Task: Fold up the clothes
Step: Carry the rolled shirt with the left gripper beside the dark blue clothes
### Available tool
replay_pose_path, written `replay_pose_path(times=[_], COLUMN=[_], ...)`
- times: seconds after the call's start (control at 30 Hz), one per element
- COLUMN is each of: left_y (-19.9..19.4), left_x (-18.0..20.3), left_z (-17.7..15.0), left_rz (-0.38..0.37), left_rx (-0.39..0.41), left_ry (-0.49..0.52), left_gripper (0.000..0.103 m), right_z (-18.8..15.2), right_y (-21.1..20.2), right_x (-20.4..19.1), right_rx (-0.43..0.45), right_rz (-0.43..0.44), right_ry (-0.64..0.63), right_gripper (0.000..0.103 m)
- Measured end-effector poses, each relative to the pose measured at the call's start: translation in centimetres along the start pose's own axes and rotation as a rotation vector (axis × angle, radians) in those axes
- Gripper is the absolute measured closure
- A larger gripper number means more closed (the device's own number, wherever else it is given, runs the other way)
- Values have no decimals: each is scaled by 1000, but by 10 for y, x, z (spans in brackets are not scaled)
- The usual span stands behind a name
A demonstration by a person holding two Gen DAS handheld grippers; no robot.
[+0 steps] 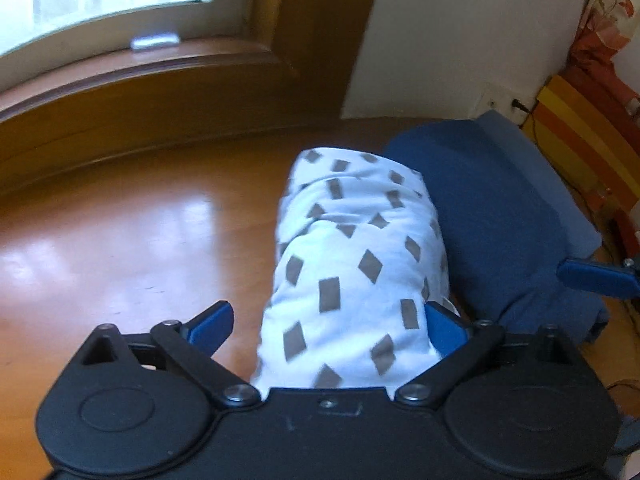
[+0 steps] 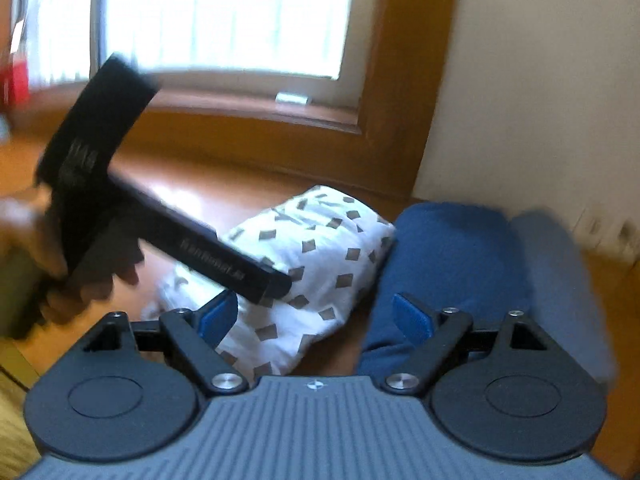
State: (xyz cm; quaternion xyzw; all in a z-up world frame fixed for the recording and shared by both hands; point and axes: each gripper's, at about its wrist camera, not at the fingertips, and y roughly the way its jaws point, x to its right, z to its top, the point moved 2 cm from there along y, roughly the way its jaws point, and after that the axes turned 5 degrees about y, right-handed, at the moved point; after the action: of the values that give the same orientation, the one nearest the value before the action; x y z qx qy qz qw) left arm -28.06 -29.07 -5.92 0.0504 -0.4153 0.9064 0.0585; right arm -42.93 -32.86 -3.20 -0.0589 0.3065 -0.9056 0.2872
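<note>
A folded white garment with grey squares (image 1: 352, 264) lies on the wooden floor, also seen in the right wrist view (image 2: 312, 264). A folded dark blue garment (image 1: 488, 216) lies against its right side, and also shows in the right wrist view (image 2: 472, 268). My left gripper (image 1: 328, 320) is open, its blue fingers on either side of the white garment's near end. My right gripper (image 2: 316, 316) is open and empty, hovering over the gap between the two garments. The left gripper's black body (image 2: 160, 216) reaches in over the white garment.
A wooden window frame (image 1: 140, 68) and a white wall (image 1: 460, 40) stand behind. Orange and yellow striped fabric (image 1: 580, 132) and cables lie at the right. Glossy wooden floor (image 1: 120, 232) spreads to the left.
</note>
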Motion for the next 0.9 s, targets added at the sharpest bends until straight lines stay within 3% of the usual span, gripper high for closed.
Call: replay_pose_path(times=[0.03, 0.23, 0.37, 0.47, 0.67, 0.8, 0.9], left_y=[-2, 9, 27, 45, 71, 84, 77], left_x=[-3, -13, 11, 31, 87, 126, 126], left_z=[-2, -10, 4, 20, 39, 45, 48], left_rz=[7, -45, -25, -26, -100, -169, -182], left_rx=[-3, -103, -133, -152, -189, -215, -173], left_ry=[-14, -88, -36, -7, 43, 77, 66], left_gripper=[2, 0, 0, 0, 0, 1, 6], right_z=[0, -4, -6, -6, -6, -13, -14], right_y=[2, 29, 48, 50, 40, 29, 7], right_x=[4, 25, 39, 53, 100, 127, 135], right_rx=[-2, -30, -49, -45, -47, -54, 1], right_rz=[35, 4, -17, -47, -238, -379, -379], right_ry=[59, 107, 139, 160, 214, 213, 269], right_gripper=[16, 18, 44, 57, 56, 45, 45])
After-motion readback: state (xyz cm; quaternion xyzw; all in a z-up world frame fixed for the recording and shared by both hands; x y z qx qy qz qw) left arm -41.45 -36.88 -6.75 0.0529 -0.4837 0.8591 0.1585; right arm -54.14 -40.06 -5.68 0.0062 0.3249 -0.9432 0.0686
